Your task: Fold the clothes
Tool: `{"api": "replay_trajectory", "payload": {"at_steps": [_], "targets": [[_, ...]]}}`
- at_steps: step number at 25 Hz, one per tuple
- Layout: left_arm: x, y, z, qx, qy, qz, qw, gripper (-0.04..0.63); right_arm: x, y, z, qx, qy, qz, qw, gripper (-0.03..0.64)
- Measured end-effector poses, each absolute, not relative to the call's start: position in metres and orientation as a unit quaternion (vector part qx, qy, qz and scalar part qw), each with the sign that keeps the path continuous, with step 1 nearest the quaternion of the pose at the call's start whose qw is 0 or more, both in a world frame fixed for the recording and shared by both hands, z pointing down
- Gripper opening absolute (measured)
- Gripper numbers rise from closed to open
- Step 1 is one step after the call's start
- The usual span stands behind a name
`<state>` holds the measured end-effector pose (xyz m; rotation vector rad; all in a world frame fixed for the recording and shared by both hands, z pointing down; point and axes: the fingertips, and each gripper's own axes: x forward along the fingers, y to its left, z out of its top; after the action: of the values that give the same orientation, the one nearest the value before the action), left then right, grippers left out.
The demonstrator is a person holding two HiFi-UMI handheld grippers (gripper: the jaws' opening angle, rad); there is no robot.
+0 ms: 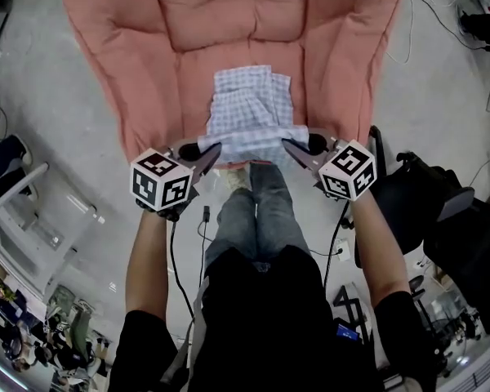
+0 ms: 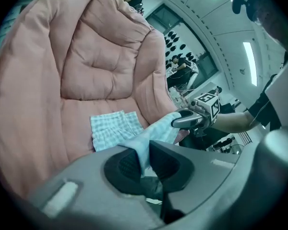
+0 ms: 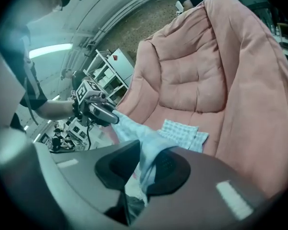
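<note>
A light blue checked garment [image 1: 249, 109] lies on the seat of a big pink padded chair [image 1: 147, 47]. Its far part is bunched in loose folds against the cushion. Its near hem is lifted off the seat edge and pulled into a taut band between the two grippers.

The left gripper [image 1: 206, 155] is clenched on the hem's left corner. In the left gripper view the cloth runs straight down between the two dark pads [image 2: 120, 166], which press on it from both sides. The right gripper [image 1: 296, 151] grasps the right corner the same way, with a fold of fabric pinched between its pads [image 3: 169, 166] and hanging a little below them.

The grippers sit about level with each other, near the chair's front edge, and the held band lies just beyond the person's knees. Nearer, the person's legs in jeans [image 1: 253, 215] point toward the chair. A black cable [image 1: 173, 260] hangs from the left gripper over the grey floor [image 1: 49, 121]. Whether the garment is a shirt or shorts is hard to tell, folded as it is.
</note>
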<state>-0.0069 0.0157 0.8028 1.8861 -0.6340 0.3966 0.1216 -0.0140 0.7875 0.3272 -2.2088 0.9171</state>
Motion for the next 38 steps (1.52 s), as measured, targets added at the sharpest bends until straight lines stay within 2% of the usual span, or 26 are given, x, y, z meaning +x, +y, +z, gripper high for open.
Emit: {"api": "replay_trajectory", "payload": {"at_steps": [8, 19, 22, 27, 30, 31, 36, 38], "targets": [[-0.013, -0.036, 0.836, 0.776, -0.304, 0.195, 0.517, 0.026, 0.11, -0.07, 0.827, 0.206, -0.829, 0.328, 0.402, 0.057], [-0.024, -0.077, 0.858, 0.765, -0.324, 0.2, 0.519, 0.031, 0.1, -0.108, 0.851, 0.213, -0.819, 0.345, 0.406, 0.057], [-0.025, -0.084, 0.863, 0.762, -0.326, 0.207, 0.52, 0.053, 0.103, -0.114, 0.856, 0.211, -0.814, 0.347, 0.415, 0.059], [-0.031, -0.088, 0.869, 0.76, -0.344, 0.23, 0.501, 0.115, 0.107, -0.118, 0.863, 0.209, -0.808, 0.342, 0.432, 0.134], [-0.038, -0.09, 0.874, 0.754, -0.359, 0.231, 0.5, 0.214, 0.111, -0.118, 0.868, 0.21, -0.802, 0.342, 0.443, 0.174], [-0.041, -0.091, 0.875, 0.75, -0.367, 0.232, 0.499, 0.227, 0.113, -0.118, 0.87, 0.212, -0.8, 0.341, 0.447, 0.18], [-0.046, -0.094, 0.877, 0.745, -0.381, 0.235, 0.494, 0.218, 0.125, -0.126, 0.879, 0.244, -0.781, 0.336, 0.465, 0.264], [-0.046, -0.092, 0.876, 0.748, -0.378, 0.235, 0.493, 0.218, 0.125, -0.131, 0.879, 0.265, -0.775, 0.329, 0.47, 0.266]]}}
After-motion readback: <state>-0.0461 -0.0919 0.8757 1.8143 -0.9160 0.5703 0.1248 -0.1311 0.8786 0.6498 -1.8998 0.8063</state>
